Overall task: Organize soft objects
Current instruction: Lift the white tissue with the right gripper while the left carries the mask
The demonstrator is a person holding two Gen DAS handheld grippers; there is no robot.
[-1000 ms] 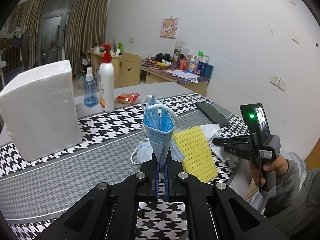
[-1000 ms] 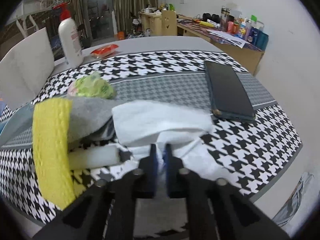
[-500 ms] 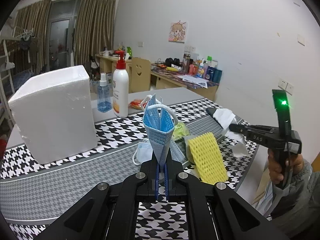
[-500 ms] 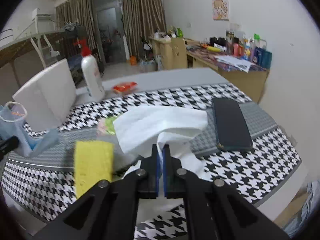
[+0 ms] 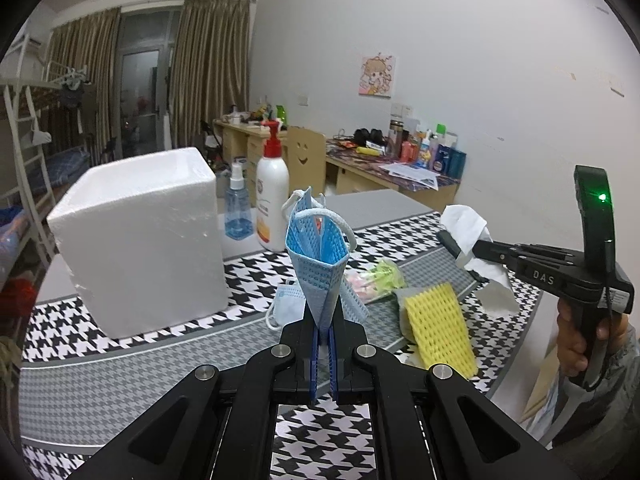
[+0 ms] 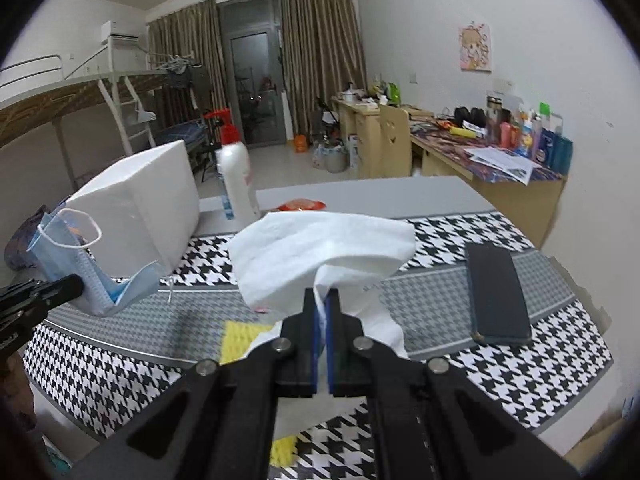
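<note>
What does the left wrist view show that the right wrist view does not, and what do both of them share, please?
Only the left wrist view shows the blue spray bottle, the green and pink bundle, a second mask lying on the table, and the person's hand gripping the right gripper's handle.

Only the right wrist view shows the whole dark phone, the bunk bed and the air conditioner.

Both share the white foam box, the pump bottle, the yellow sponge, the blue face mask in the left gripper and the white tissue in the right gripper.
</note>
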